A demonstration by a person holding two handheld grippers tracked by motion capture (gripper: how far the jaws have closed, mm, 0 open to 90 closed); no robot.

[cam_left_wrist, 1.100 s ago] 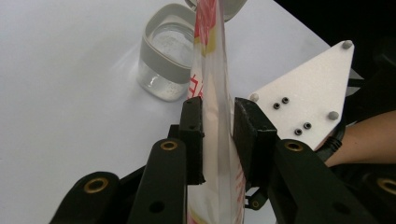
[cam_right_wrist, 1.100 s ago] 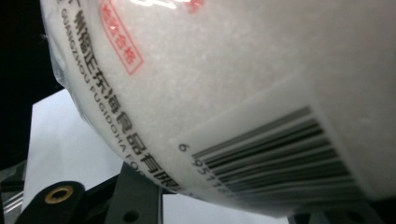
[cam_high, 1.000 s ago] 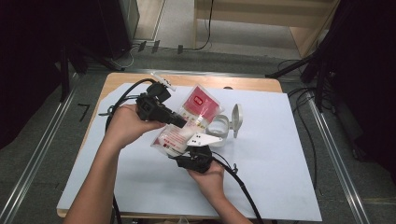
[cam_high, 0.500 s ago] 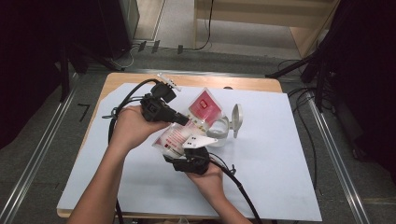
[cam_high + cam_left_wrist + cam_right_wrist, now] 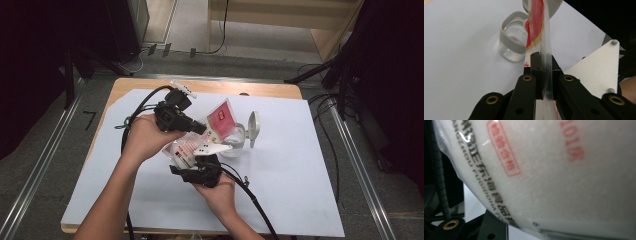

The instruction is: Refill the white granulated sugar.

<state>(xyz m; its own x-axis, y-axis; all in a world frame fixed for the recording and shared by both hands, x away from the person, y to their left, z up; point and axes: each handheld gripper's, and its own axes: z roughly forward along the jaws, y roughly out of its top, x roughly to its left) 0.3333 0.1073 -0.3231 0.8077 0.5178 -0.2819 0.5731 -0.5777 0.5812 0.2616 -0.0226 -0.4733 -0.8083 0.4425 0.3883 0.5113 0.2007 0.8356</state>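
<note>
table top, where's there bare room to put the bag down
The white sheet lies bare on the right, from the open-lidded jar to the table's right edge. Another bare patch lies at the near left, between the left forearm and the left edge. The middle is crowded: both grippers, the bag and the jar sit close together.

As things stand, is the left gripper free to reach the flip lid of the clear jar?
Probably not: the left gripper is shut on the clear plastic bag of white powder, which hangs over the clear jar between it and the grey flip lid.
</note>
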